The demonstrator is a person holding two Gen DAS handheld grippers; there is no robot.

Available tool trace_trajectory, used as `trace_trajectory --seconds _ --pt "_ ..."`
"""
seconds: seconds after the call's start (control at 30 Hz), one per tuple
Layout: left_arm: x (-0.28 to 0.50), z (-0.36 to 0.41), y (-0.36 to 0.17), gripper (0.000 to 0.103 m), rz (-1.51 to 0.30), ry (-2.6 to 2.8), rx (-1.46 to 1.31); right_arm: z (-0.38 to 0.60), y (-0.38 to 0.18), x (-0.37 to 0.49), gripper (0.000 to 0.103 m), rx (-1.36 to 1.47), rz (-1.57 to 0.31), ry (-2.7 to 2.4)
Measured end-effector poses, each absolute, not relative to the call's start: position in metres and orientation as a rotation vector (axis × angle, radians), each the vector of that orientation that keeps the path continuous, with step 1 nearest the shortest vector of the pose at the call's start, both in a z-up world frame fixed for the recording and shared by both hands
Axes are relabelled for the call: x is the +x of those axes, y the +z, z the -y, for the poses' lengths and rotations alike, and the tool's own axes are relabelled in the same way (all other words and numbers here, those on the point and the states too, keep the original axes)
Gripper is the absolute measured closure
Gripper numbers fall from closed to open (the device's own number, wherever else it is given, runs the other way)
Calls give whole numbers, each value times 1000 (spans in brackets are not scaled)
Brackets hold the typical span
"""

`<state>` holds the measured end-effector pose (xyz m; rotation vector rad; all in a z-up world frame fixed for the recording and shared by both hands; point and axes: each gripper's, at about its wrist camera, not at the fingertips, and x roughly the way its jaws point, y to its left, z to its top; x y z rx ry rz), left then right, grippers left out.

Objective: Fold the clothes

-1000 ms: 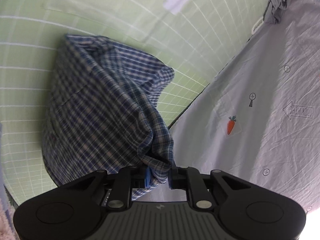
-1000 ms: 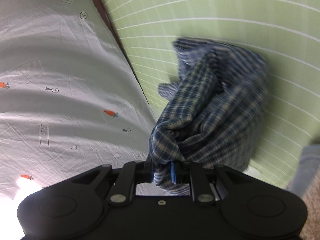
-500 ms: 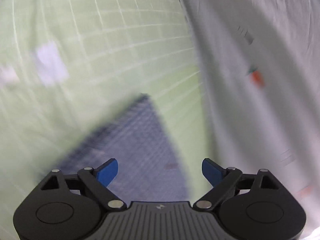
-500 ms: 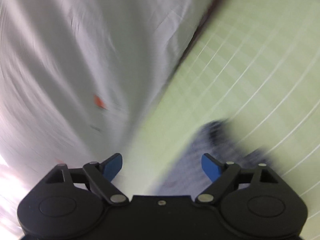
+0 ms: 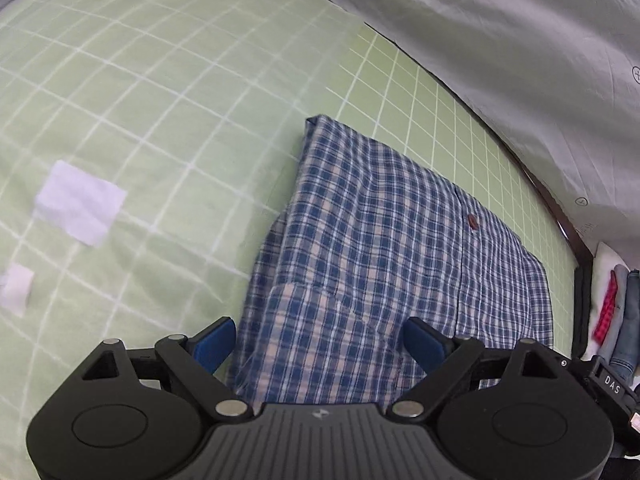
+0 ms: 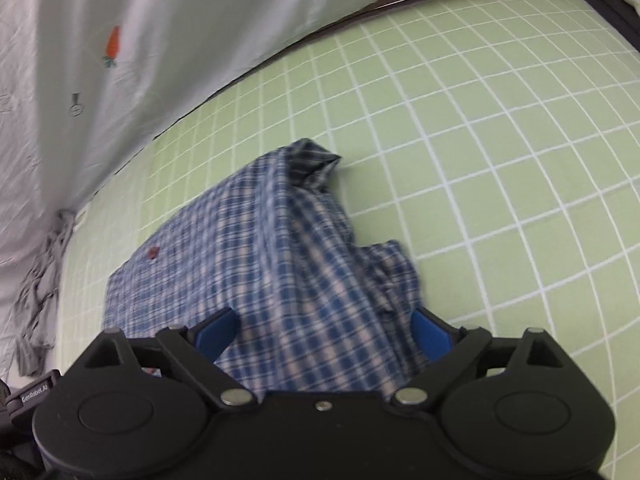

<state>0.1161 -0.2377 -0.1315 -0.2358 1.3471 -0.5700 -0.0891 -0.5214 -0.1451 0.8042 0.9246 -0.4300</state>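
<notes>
A blue and white plaid shirt (image 5: 384,248) lies folded and mostly flat on the green grid mat (image 5: 160,92). My left gripper (image 5: 320,342) hovers open over the shirt's near edge, blue pads spread wide, nothing between them. In the right wrist view the same plaid shirt (image 6: 272,272) shows a rumpled corner at its far end and a loose fold on the right. My right gripper (image 6: 326,334) is open above its near end, holding nothing.
A pale grey sheet (image 5: 520,40) with carrot prints borders the mat. White tape patches (image 5: 80,202) are stuck on the mat. Folded clothes (image 5: 620,312) are stacked at the far right. A crumpled grey garment (image 6: 38,280) lies at the mat's left edge.
Both grippers were shut on the plaid shirt and held it up a second ago. They have opened and let go, and the shirt now lies on the mat.
</notes>
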Motion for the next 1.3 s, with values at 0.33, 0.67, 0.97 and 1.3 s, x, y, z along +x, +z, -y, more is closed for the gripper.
trace_trajectory --seconds 0.33,0.67,0.97,1.3 --pt "118 262 -136 11 -1305 -688 -229 522 -168 -68 0 891 -892 -425" --pt "112 252 -160 44 -1367 -793 -543 478 -167 -24 34 825 -896 -171" --pt "70 245 -131 67 -1394 -903 -516 444 -139 -70 71 870 -868 -144" --pt "-6 349 -84 67 -1363 -1178 -460 499 -68 -192 72 816 -703 -316"
